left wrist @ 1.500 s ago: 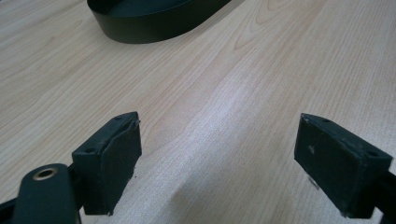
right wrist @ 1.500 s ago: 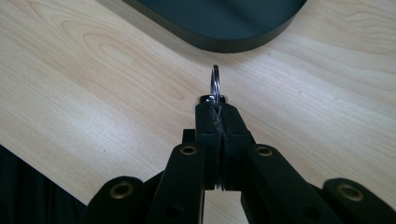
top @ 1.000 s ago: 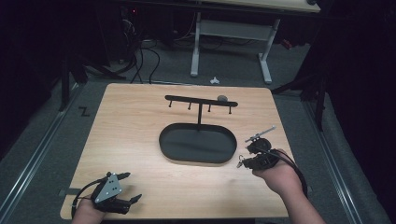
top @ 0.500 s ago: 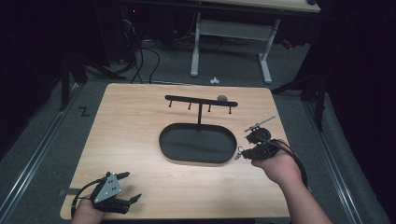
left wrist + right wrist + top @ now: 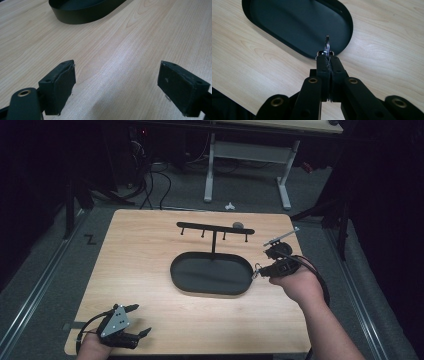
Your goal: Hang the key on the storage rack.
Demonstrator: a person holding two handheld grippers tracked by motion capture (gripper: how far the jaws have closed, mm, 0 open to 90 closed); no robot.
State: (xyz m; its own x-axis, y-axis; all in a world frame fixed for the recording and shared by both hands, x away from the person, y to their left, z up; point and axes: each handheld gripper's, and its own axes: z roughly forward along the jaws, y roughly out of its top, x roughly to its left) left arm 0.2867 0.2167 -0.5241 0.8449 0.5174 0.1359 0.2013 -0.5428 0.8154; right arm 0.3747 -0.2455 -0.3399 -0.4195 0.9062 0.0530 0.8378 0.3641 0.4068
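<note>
While the right gripper [image 5: 259, 270] hangs above the bench [image 5: 150, 250] at the right end of the oval black tray [image 5: 195, 287], its fingers [image 5: 323, 67] are pressed together on a small metal ring [image 5: 327, 45]. In the right gripper view, the ring stands upright out of the fingertips, edge-on, with the tray's rounded end behind it. From the high view, the ring shows as a small bright loop just at the tray's right rim.

The tray lies near the middle of the bench. Behind it stands a black rack [image 5: 216, 228]: a post rising from the tray's far edge carries a level bar with short pegs hanging beneath. A small grey round object [image 5: 238, 225] sits on the bar's right part.

The left gripper [image 5: 141, 320] rests low at the near left corner of the bench, well apart from the tray. Its fingers [image 5: 58, 87] stand wide apart with bare wood between them.
</note>
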